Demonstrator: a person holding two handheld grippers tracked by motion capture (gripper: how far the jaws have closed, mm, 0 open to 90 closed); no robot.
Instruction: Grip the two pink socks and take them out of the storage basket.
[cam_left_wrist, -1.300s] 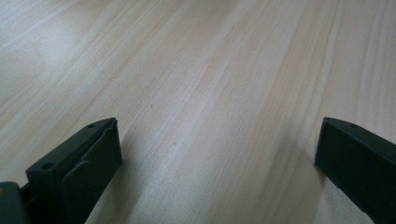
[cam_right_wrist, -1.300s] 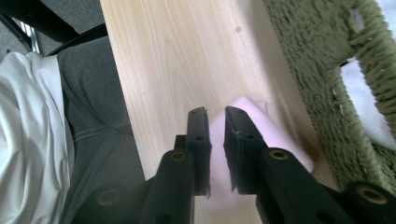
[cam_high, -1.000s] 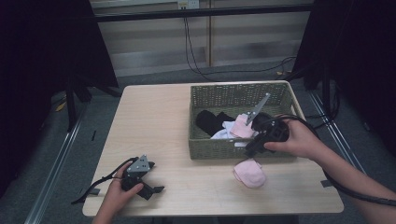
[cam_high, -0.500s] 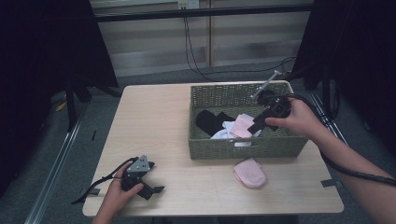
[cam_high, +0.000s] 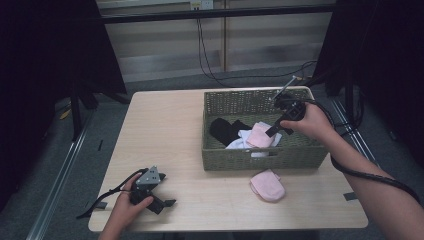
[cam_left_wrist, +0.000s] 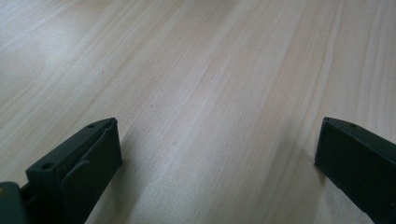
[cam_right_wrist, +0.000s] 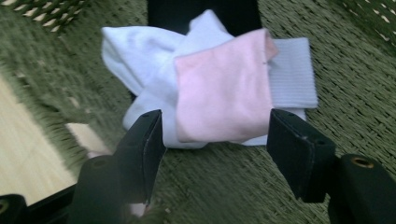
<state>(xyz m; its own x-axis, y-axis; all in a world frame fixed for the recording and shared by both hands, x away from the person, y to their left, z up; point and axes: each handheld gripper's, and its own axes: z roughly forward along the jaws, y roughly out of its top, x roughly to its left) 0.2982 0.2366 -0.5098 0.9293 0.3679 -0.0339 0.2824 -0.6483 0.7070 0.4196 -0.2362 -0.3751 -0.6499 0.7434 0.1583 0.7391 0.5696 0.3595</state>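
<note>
High view: I hold the right gripper (cam_high: 274, 131) over the green basket (cam_high: 260, 158), jaws spread and empty above a pink sock (cam_right_wrist: 223, 86) lying on white socks (cam_right_wrist: 140, 56) beside a black one (cam_high: 223, 129). A second pink sock (cam_high: 267, 184) lies on the table (cam_high: 165, 125) just outside the basket. My left gripper (cam_high: 159, 204) rests on the table's near left corner, jaws wide apart on bare wood.

Table (cam_left_wrist: 224, 70): pale wood-grain top, smooth, faint sheen under the left gripper (cam_left_wrist: 219, 154); gripper jaws matt black plastic. Basket (cam_right_wrist: 364, 79): olive woven fibre, coarse and rough, around the right gripper (cam_right_wrist: 217, 140). Ahead of its jaws: pink sock (cam_right_wrist: 224, 91), soft matt knit; white sock (cam_right_wrist: 140, 51) beneath it, ribbed cuff, matt cloth.
</note>
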